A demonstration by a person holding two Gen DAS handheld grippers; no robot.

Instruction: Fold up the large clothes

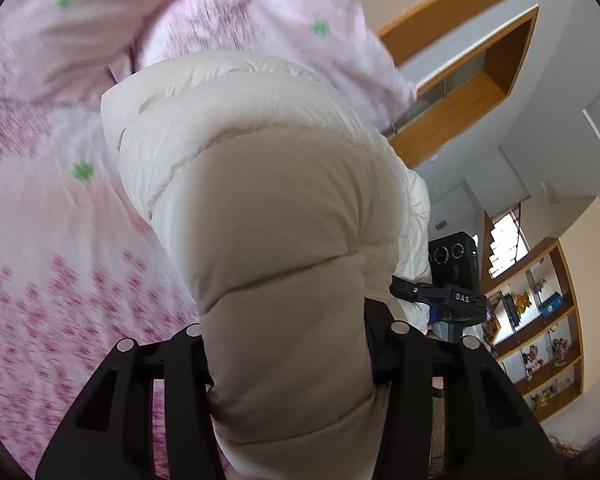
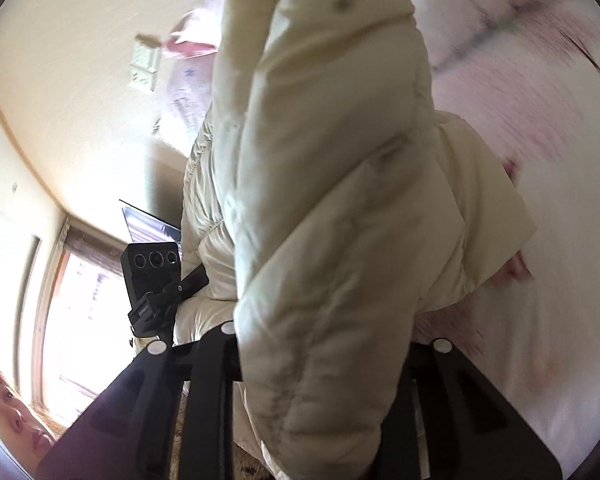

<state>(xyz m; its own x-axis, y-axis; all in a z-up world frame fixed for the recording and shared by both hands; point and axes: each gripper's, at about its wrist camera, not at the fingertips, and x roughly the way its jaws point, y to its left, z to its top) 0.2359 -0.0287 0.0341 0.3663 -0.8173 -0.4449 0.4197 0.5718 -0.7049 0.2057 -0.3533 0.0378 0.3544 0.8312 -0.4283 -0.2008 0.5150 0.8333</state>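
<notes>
The left tool (image 1: 296, 344) is pinching the cream puffer jacket (image 1: 260, 184); the right tool (image 2: 320, 344) is clamping it too, above the floral bedsheet (image 1: 60, 240).

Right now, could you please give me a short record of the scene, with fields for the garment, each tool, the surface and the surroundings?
garment: cream puffer jacket, quilted, lifted above the bed, held by both tools
left tool: left tool shut on a padded section of the jacket
right tool: right tool shut on another padded section
surface: pink floral bedsheet
surroundings: wooden display shelves with small items; window
image quality: motion blur on the bedding
</notes>
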